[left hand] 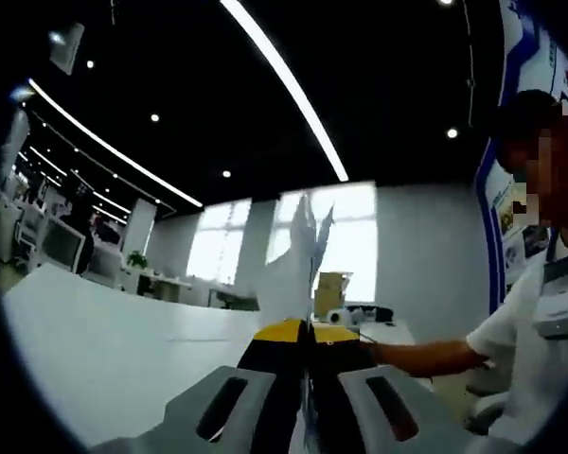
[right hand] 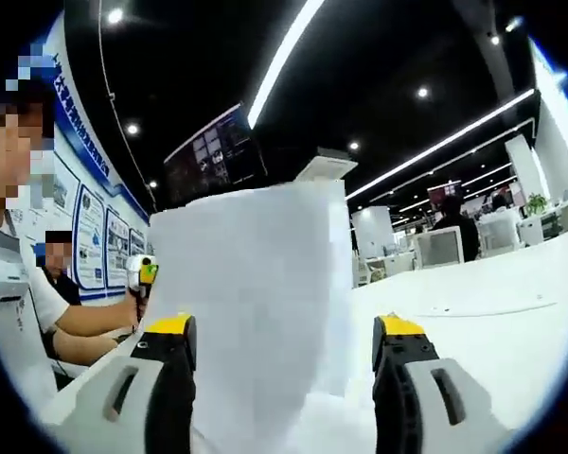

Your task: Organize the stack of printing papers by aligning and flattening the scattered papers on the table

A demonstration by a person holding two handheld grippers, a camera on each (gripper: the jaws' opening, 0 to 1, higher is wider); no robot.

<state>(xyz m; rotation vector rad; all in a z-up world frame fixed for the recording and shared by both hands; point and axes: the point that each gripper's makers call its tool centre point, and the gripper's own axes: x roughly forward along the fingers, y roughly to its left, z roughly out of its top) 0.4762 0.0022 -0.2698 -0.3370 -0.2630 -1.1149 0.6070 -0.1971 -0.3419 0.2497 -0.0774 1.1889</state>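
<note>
The stack of white printing papers (left hand: 301, 255) stands on edge over the white table (left hand: 104, 340). In the left gripper view I see it edge-on, its top sheets splayed, and my left gripper (left hand: 308, 331) is shut on its lower part. In the right gripper view the same stack (right hand: 256, 303) shows its broad face, upright between the jaws of my right gripper (right hand: 286, 326). Those yellow-tipped jaws stand wide open, the left one in front of the sheet's lower corner. The left gripper (right hand: 142, 274) holds the stack's far edge, in a person's hand.
A person in a white shirt (left hand: 540, 322) sits close at the table's side, forearm (left hand: 426, 355) reaching in. A cardboard box (left hand: 331, 288) and a small device (left hand: 346, 314) sit at the far end. Another seated person (right hand: 57, 260), desks and monitors (right hand: 440, 248) lie beyond.
</note>
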